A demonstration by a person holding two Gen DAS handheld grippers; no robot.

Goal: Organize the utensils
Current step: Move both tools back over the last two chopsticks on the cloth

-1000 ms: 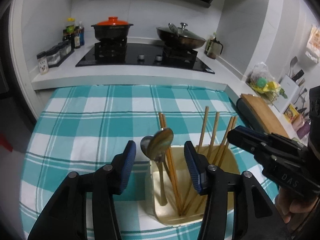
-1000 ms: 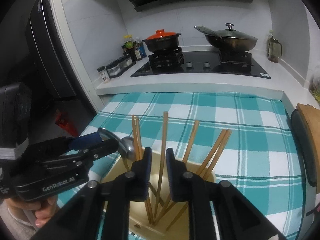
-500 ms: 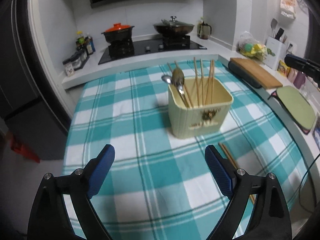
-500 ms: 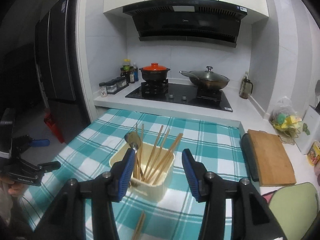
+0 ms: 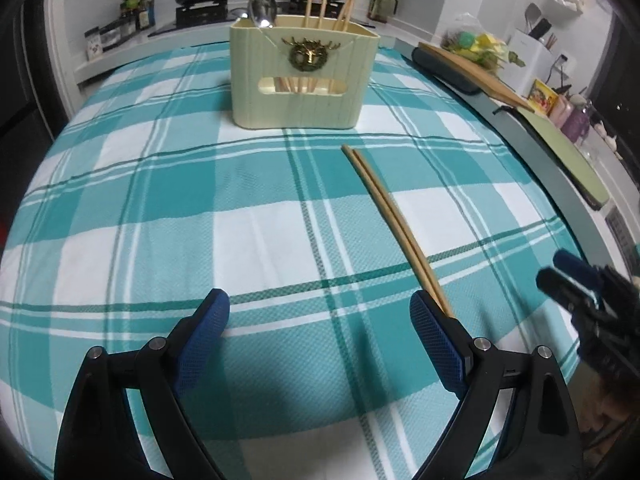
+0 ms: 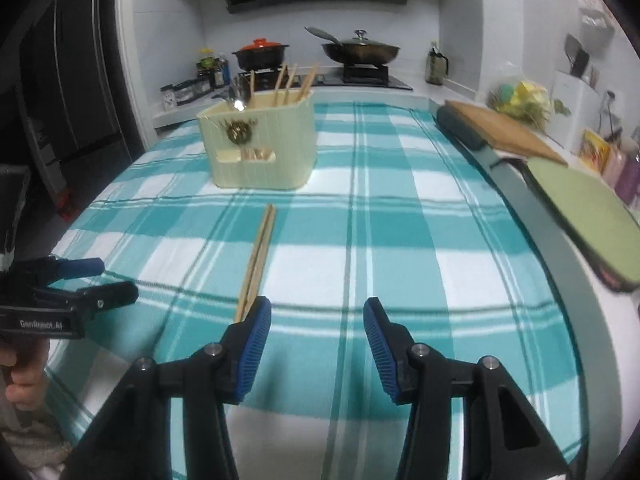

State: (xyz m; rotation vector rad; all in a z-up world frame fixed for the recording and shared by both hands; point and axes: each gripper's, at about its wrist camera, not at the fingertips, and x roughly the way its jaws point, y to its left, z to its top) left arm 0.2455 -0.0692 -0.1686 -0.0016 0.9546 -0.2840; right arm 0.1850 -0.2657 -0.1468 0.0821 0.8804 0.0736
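Note:
A cream utensil holder (image 5: 304, 76) (image 6: 262, 146) stands on the teal checked tablecloth (image 5: 160, 200), holding several wooden chopsticks and a metal spoon (image 5: 262, 10). A pair of wooden chopsticks (image 5: 394, 220) (image 6: 258, 256) lies flat on the cloth in front of it. My left gripper (image 5: 320, 320) is open wide and empty, low over the cloth; the pair's near end runs behind its right finger. My right gripper (image 6: 318, 336) is open and empty, with the pair's near end just behind its left finger. Each gripper shows at the edge of the other's view.
A wooden cutting board (image 6: 508, 130) and a green mat (image 6: 584, 204) lie along the counter on the right. Behind the table a stove carries an orange-lidded pot (image 6: 262, 54) and a wok (image 6: 360, 52). A hand (image 6: 20, 364) holds the left gripper's handle.
Both grippers have pulled back from above the holder and dropped low over the near cloth. Both opened wider. The loose chopstick pair has come into view beside them.

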